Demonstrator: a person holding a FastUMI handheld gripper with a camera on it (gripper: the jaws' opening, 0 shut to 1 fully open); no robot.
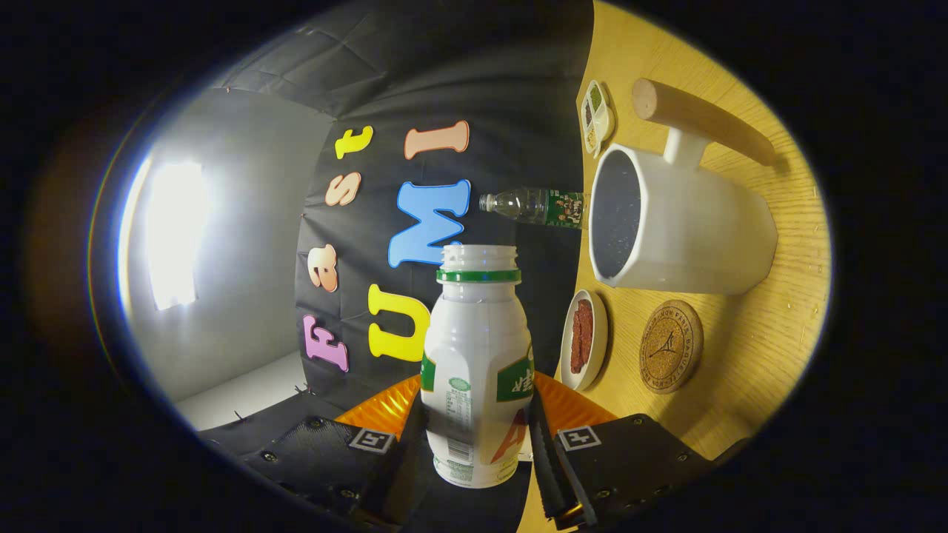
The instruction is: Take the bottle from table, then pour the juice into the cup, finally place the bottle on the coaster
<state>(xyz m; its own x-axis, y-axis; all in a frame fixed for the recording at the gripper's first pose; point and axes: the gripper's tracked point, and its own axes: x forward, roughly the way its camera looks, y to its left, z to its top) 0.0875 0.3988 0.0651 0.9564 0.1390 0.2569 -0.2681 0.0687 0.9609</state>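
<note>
Tool: the tool (pixel 474 451) was clamped on the bottle, one finger (pixel 370 451) pressed to one side of its lower body and the other finger (pixel 552 459) to the opposite side.
Bottle: the bottle (pixel 478 363) was white with a green neck band and no cap, held between the fingers and lifted clear of the desk, its open mouth pointing away from the tool.
View: the whole scene was rolled on its side, so the desk (pixel 770 340) stood like a wall beside the bottle.
Cup: the cup (pixel 681 222), white with a wooden handle, stood on the desk beyond the fingers; its inside looked dark, and whether it held juice could not be told.
Coaster: the coaster (pixel 670 346), round cork, lay bare on the desk just beside the cup.
Dish: a small dish (pixel 585 340) of something reddish sat near the coaster.
Farther off: a clear water bottle (pixel 533 206) and a small divided tray (pixel 597 117) stood past the cup.
</note>
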